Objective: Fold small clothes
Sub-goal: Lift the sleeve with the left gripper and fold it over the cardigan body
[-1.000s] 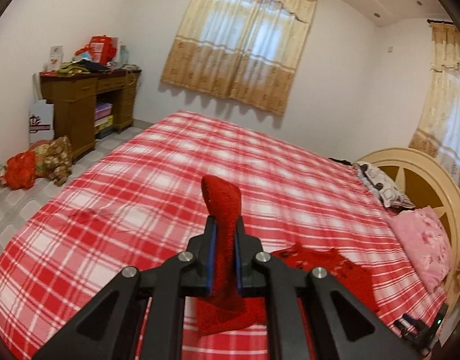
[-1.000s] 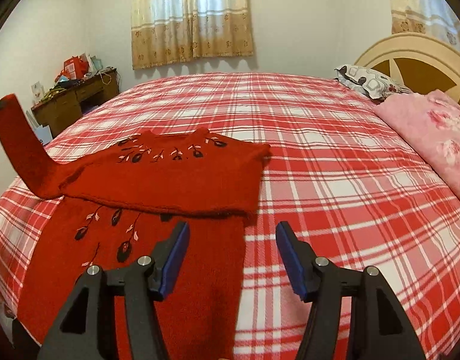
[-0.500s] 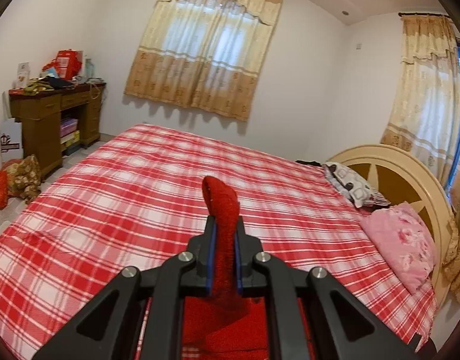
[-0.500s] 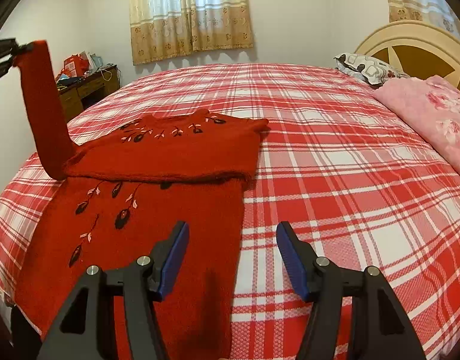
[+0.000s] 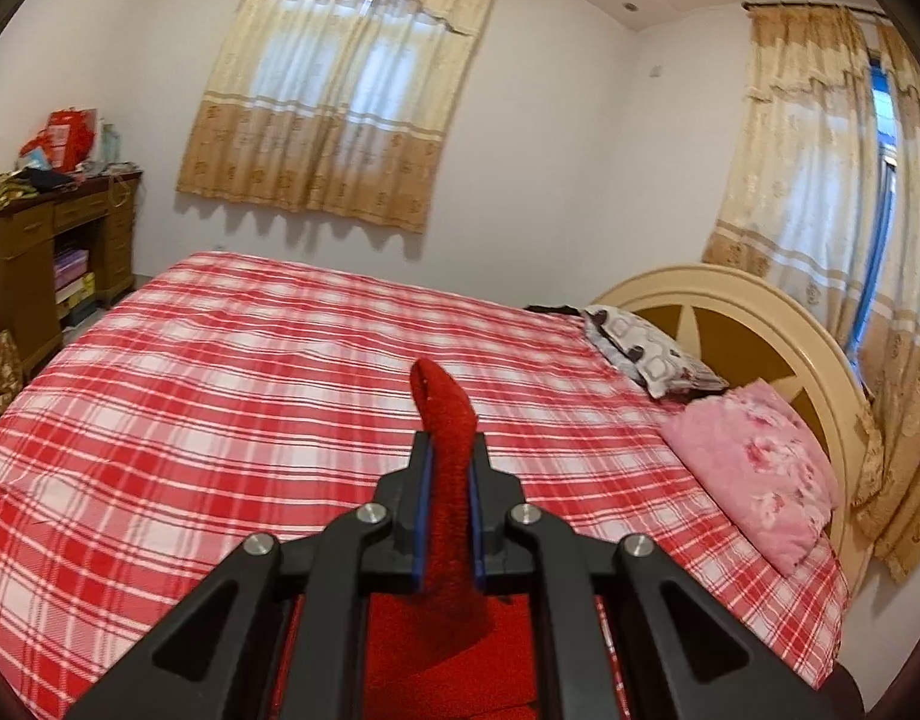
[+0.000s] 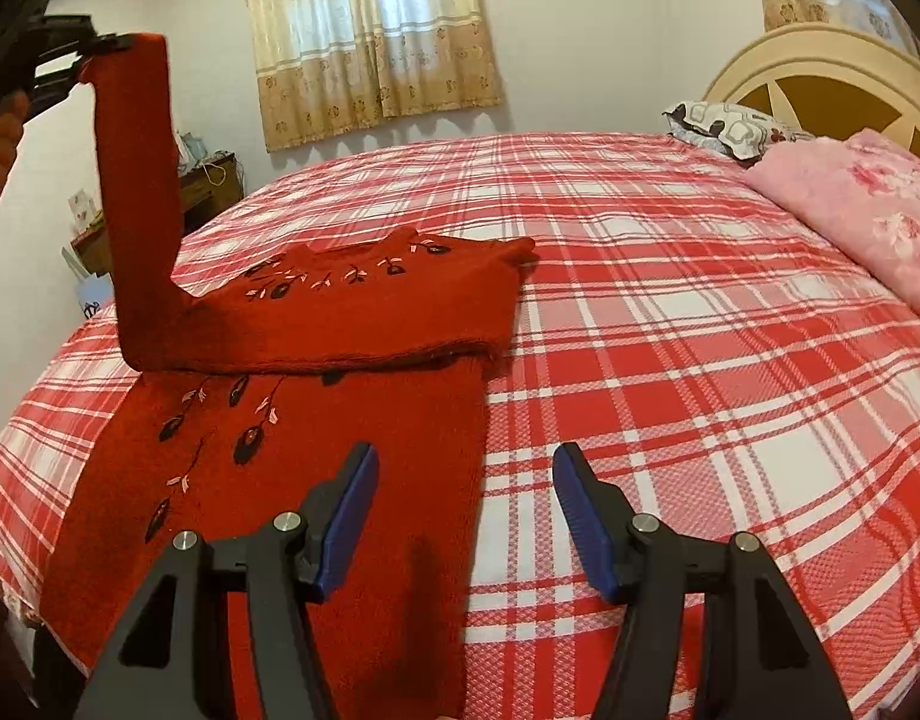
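Since 1 second ago the left tool (image 5: 446,468) has carried the sleeve (image 6: 138,198) higher, now standing nearly upright and clamped between its blue pads (image 5: 422,510). The red knitted sweater with dark embroidered leaves (image 6: 315,420) lies half-folded on the red-and-white plaid bed (image 6: 670,330). The right tool (image 6: 464,510) hovers above its lower right edge, gaping and holding nothing.

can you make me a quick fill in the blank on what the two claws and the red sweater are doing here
1. The left claw is shut on the sweater's ____.
2. The right claw is ____, gripping nothing.
3. The sweater lies on a bed with a red and white ____ cover.
4. The pillow by the headboard is ____ with flowers.

Missing words: sleeve; open; plaid; pink
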The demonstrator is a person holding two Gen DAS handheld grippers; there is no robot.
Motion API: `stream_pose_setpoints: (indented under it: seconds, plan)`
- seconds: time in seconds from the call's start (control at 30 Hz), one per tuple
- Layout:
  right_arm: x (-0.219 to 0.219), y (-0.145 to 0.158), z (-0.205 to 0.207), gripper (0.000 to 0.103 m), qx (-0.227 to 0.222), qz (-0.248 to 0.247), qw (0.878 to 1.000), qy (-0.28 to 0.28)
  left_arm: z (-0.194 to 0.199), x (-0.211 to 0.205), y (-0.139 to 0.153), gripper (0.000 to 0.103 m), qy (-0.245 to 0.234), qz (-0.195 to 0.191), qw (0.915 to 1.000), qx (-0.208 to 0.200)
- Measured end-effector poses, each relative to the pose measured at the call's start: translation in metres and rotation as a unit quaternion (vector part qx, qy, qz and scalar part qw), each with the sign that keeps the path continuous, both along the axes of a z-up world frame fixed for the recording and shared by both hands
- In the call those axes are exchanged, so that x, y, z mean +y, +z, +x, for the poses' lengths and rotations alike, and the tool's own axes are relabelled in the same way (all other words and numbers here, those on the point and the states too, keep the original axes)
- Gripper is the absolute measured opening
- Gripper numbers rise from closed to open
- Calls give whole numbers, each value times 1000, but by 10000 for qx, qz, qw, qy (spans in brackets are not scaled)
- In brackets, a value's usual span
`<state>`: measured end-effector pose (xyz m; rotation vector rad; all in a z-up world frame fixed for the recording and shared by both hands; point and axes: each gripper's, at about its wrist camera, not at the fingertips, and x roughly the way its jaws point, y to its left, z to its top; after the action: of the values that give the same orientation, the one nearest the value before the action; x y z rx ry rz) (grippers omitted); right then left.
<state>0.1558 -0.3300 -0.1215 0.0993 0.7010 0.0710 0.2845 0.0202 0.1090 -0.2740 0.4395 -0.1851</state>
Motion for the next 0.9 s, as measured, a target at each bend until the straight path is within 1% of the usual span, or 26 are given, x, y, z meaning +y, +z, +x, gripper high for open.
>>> stream_pose_setpoints:
  seconds: [0.17, 0.27, 0.33, 0.4, 0.47, 0.57, 0.63, 0.67, 0.7, 0.77, 0.8, 0.83, 0.87, 0.9]
  plan:
    - [-7, -5, 1, 61, 39, 162, 9998, -74, 8, -41, -8, 11, -337, 190, 9992, 43]
    - [-12, -8, 1, 61, 39, 295, 9994, -188, 13, -69, -24, 11, -454, 416, 9981, 80]
    - [-13, -11, 1, 61, 69, 321, 9992, -219, 15, -88, -39, 11, -433, 678, 9967, 68]
    - [-13, -14, 2, 61, 111, 333, 9991, -224, 15, -113, -59, 11, -451, 1018, 9938, 45]
    - [-13, -16, 3, 61, 128, 312, 9992, -214, 15, -140, -84, 11, -443, 1485, 9879, 41]
    - [-13, -17, 2, 62, 108, 348, 9992, -191, 19, -170, -119, 11, -500, 1928, 9798, 161]
    - [-15, -19, 3, 62, 132, 394, 9990, -191, 21, -184, -137, 11, -579, 2139, 9748, 271]
    - [-16, -21, 4, 62, 177, 436, 9987, -201, 22, -191, -145, 13, -613, 2263, 9716, 316]
    - [-17, -23, 5, 62, 214, 457, 9985, -214, 22, -198, -153, 17, -654, 2458, 9665, 350]
    - [-17, -24, 5, 62, 229, 435, 9986, -214, 15, -206, -158, 20, -705, 2725, 9590, 322]
    - [-17, -24, 6, 62, 227, 418, 9987, -197, 12, -209, -156, 21, -753, 2789, 9570, 276]
    - [-15, -23, 5, 62, 206, 383, 9989, -168, 6, -210, -154, 29, -818, 2862, 9544, 204]
    - [-14, -23, 4, 62, 184, 354, 9991, -139, -1, -211, -151, 42, -880, 2914, 9525, 125]
    - [-13, -23, 4, 62, 167, 324, 9993, -111, -7, -210, -148, 48, -910, 2927, 9518, 55]
